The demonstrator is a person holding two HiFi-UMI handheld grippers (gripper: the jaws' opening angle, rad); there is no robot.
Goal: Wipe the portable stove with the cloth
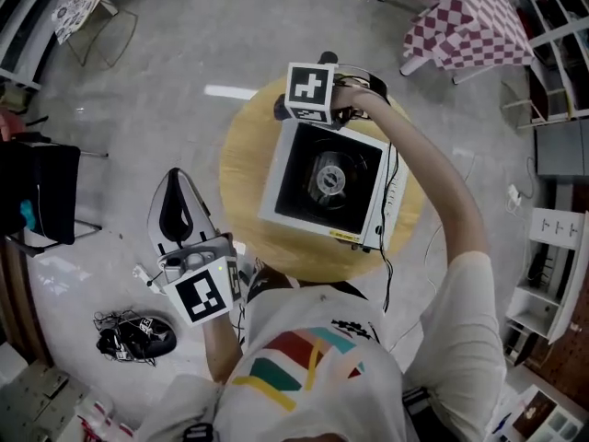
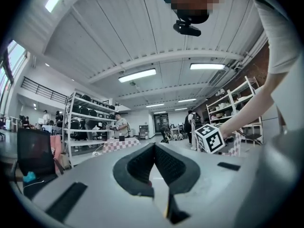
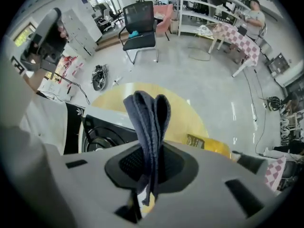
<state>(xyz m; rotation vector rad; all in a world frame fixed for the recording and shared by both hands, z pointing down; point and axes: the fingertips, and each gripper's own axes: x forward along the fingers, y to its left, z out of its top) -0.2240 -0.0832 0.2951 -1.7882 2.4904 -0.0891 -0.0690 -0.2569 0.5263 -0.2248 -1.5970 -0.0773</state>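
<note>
The portable stove [image 1: 329, 182], white with a black top and a round burner, sits on a round yellow table [image 1: 241, 168]. My right gripper [image 1: 293, 110] hovers at the stove's far corner, under its marker cube. It is shut on a folded dark blue-grey cloth [image 3: 148, 122] that stands up out of the right gripper [image 3: 151, 163]. In that view the stove [image 3: 102, 133] lies below and to the left. My left gripper [image 1: 179, 201] is off the table at the lower left, pointing upward. Its pads [image 2: 166, 167] meet, with nothing between them.
A yellow packet [image 3: 209, 147] lies on the table [image 3: 183, 110] beyond the stove. On the floor are a black chair [image 1: 41, 201], a tangle of cables [image 1: 136, 337], and a table with a checked cloth [image 1: 469, 17]. Shelving lines the right side.
</note>
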